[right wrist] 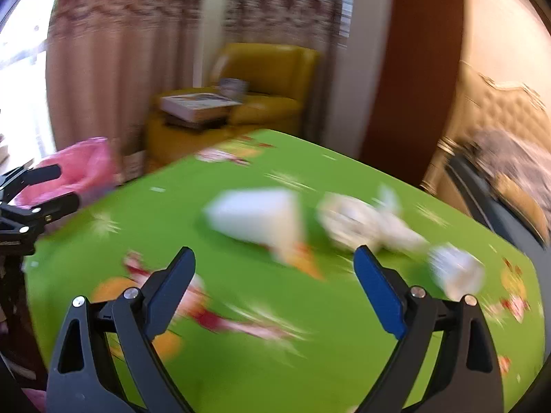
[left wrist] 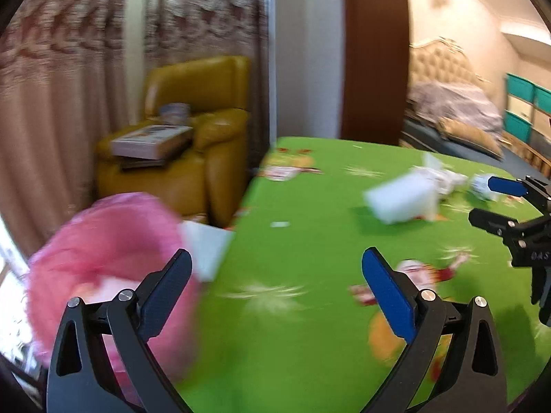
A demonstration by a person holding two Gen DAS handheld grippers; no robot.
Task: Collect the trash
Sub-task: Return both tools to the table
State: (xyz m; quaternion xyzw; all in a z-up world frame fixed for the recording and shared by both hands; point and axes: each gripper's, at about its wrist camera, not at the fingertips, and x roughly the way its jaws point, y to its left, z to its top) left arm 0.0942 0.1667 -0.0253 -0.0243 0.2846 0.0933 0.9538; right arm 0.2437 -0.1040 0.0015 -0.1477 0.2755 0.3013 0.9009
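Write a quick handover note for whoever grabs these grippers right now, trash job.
Left gripper: open, empty, at the table's left edge by the pink bin.
Right gripper: open, empty, over the green table.
Still on the table: a white box, crumpled paper next to it, and a small white cup nearest the right gripper.
A white piece sits at the bin's rim; the blur hides whether it is in.
Left to do: get those three pieces into the bin.

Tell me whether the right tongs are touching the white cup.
Apart. The right wrist view shows the open right tongs with green tablecloth between them and the white cup.
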